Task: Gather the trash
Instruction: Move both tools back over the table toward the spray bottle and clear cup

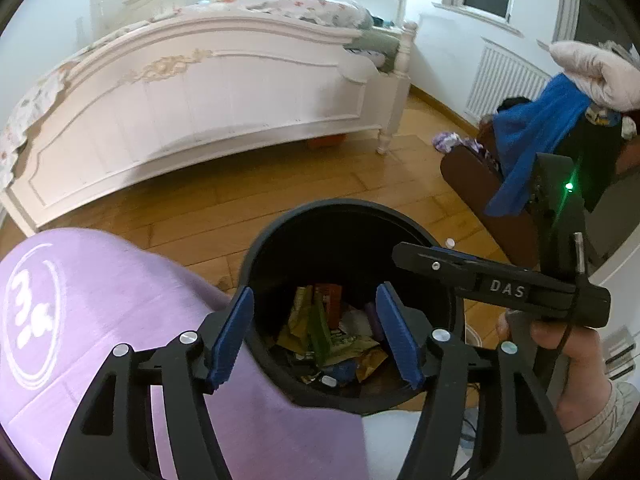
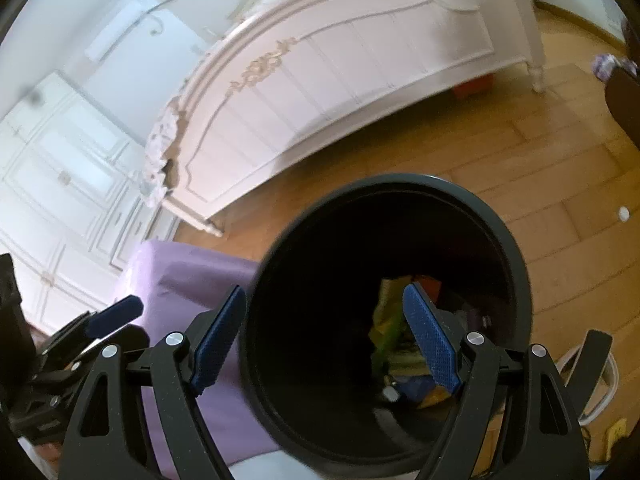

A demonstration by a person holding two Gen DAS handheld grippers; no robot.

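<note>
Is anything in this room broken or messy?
Yes. The white bed's footboard looks chipped at its corner, showing brown beneath. Clothes are heaped on the brown chair, and a small white bit lies on the floor.

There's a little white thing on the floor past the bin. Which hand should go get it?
Probably the right. The white scrap lies on the bin's right side, nearer the right gripper, which is open and empty.

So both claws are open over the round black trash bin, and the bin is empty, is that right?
Not quite. The left claw and right claw are open over the round black trash bin, but the bin is not empty: the left wrist view shows crumpled wrappers at its bottom.
</note>
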